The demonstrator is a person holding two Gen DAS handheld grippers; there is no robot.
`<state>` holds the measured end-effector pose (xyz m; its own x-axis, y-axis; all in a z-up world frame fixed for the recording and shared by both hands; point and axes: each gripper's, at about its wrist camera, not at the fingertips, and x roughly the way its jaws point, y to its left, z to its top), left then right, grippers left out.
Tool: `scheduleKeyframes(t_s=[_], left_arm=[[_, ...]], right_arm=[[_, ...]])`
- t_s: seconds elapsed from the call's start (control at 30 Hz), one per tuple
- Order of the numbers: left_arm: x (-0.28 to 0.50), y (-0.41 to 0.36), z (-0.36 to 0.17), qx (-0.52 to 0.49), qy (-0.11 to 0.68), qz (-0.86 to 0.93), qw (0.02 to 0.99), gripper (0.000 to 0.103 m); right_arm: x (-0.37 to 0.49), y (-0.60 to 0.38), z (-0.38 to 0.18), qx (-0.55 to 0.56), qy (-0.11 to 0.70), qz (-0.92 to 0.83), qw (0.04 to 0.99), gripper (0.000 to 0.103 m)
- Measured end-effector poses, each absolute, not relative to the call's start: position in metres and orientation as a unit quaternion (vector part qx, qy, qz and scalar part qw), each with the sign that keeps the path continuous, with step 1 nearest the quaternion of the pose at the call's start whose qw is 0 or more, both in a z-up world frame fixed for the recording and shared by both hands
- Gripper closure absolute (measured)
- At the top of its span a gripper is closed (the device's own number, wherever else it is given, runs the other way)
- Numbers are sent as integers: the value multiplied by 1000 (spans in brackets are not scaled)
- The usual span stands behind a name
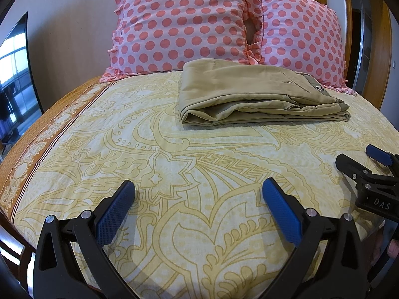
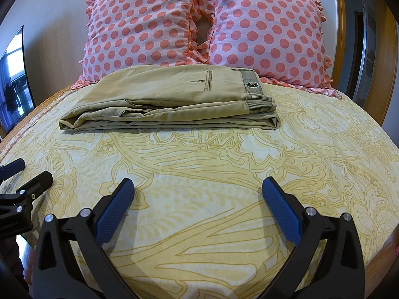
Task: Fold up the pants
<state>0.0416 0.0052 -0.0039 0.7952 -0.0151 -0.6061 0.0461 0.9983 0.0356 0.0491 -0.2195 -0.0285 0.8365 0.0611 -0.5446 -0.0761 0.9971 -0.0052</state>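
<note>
Two grippers are being held low over the bed (image 2: 199,174), well short of the pants (image 2: 169,99), which are lying folded into a compact stack of layers near the two polka-dot pillows (image 2: 139,25). The left gripper (image 1: 198,191) is being shown with its blue-padded fingers (image 1: 114,214) spread wide and nothing between them; the same is being shown for the right gripper (image 2: 198,191), whose fingers (image 2: 281,214) are likewise parted and empty.

Judging from the neat stack, with the waistband (image 2: 251,84) lying on top at the right end, the folding is being taken as finished or nearly so, and the step in hand is being read as a pulling-back or a final check. If anything more is being called for, it is probably only a light pressing or squaring of the loose lower edges, which would need both grippers to be brought forward to the stack.

How many folds are lying inside the stack is being left unclear, the far edge being hidden against the pillows. In each view the other gripper is being cut off at the frame edge.
</note>
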Motion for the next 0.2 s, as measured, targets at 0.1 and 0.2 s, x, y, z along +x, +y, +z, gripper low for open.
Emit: scheduleKeyframes(t_s=[0.1,0.2], left_arm=[[42,5,-5,25,322,-17,946,1],[42,5,-5,24,325,-18,945,1]], right_arm=[[49,-219,-29,-13,284,36,958,2],[49,-219,-29,-13,284,35,958,2]])
